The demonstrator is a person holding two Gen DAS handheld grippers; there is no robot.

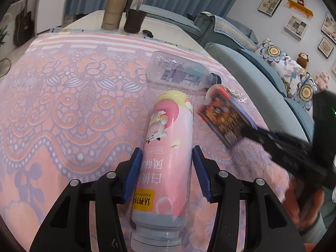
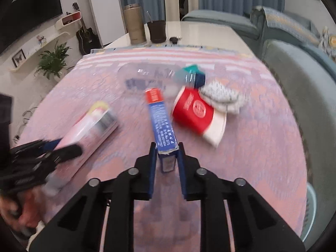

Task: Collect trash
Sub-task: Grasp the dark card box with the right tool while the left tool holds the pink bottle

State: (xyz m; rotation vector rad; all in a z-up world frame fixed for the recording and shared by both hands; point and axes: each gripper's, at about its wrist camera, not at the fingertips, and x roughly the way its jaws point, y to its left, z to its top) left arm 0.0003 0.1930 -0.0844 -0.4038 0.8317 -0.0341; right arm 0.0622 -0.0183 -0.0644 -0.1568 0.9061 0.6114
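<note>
My left gripper (image 1: 167, 153) is shut on a pink bottle (image 1: 168, 145), its cap end toward the camera; it also shows at the left of the right wrist view (image 2: 90, 126). My right gripper (image 2: 167, 147) is shut on a blue and red flat box (image 2: 160, 121), held above the cloth; in the left wrist view the box (image 1: 222, 115) shows its printed face, with the right gripper (image 1: 252, 132) at its lower edge. A clear plastic bottle (image 1: 178, 71) lies behind, blurred in the right wrist view (image 2: 147, 77). A red paper cup (image 2: 197, 115) and a crumpled tissue (image 2: 222, 98) lie on the right.
A pink patterned cloth (image 1: 63, 96) covers the table. A tan flask (image 1: 111, 8), a dark cup (image 1: 134, 20) and a small black object (image 1: 148, 33) stand at the far edge. A blue sofa (image 1: 252, 63) runs along the right side.
</note>
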